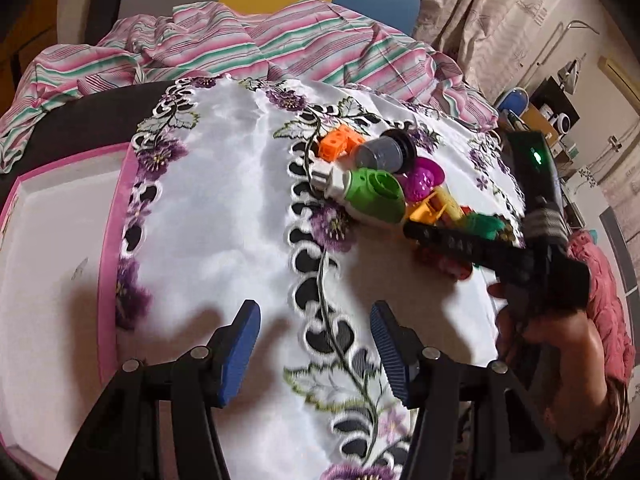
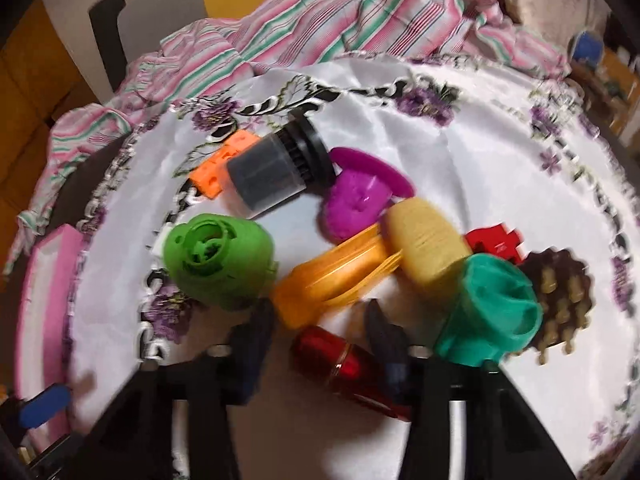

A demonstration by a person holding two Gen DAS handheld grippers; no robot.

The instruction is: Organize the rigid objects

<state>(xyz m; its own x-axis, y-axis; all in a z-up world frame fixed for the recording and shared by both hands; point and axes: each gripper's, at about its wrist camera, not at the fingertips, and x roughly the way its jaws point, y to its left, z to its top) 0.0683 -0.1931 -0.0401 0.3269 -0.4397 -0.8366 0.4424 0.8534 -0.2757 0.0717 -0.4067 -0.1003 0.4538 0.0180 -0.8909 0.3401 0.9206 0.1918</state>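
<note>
A heap of plastic toys lies on the white embroidered cloth (image 1: 224, 216): a green round piece (image 2: 220, 256), a grey cylinder with a black cap (image 2: 272, 176), an orange block (image 2: 216, 172), a magenta disc (image 2: 360, 196), a yellow-orange hammer (image 2: 332, 280), a teal ring (image 2: 496, 308) and a brown knobbly piece (image 2: 560, 300). My right gripper (image 2: 320, 312) points down at the heap's near edge. A shiny red bottle (image 2: 344, 364) lies between its fingers, against the right one; blur hides whether the pads press it. My left gripper (image 1: 314, 312) hangs open and empty left of the heap (image 1: 374, 196).
A pink-rimmed white tray (image 1: 106, 260) sits at the cloth's left edge. Crumpled striped fabric (image 1: 280, 48) covers the far side. A hand (image 1: 560, 344) holds the right gripper at the right, its black fingers (image 1: 440, 238) over the toys. A red cross piece (image 2: 496, 244) lies behind the teal ring.
</note>
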